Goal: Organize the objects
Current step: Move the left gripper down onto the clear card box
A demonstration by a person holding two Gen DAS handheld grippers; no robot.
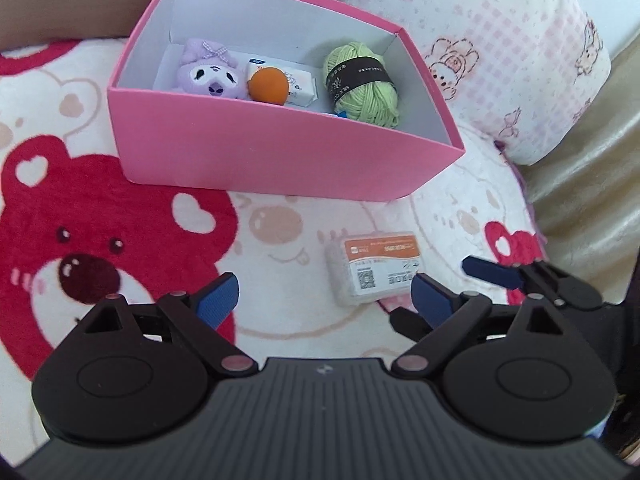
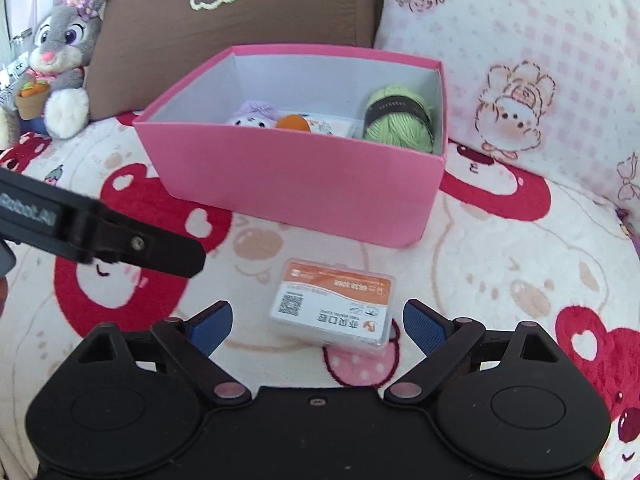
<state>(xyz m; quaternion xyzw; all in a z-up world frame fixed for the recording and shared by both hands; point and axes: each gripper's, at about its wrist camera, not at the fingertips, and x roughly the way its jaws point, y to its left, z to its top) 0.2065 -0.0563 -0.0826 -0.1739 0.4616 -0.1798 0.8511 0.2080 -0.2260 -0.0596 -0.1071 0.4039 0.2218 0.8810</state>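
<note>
A small clear plastic case with an orange-and-white label (image 2: 334, 306) lies flat on the bear-print blanket in front of the pink box (image 2: 300, 176). My right gripper (image 2: 318, 328) is open, with the case low between its blue pads and apart from both. My left gripper (image 1: 324, 300) is open too, and the case (image 1: 376, 270) lies just ahead, near its right pad. The pink box (image 1: 280, 160) holds a purple plush (image 1: 210, 70), an orange ball (image 1: 268, 86), a white packet (image 1: 302, 82) and green yarn (image 1: 362, 80).
A finger of the right gripper (image 1: 492, 274) crosses just right of the case. A black finger of the left gripper (image 2: 152, 250) reaches in from the left. A brown pillow (image 2: 240, 20), a pink checked pillow (image 2: 520, 60) and a grey bunny plush (image 2: 64, 48) stand behind the box.
</note>
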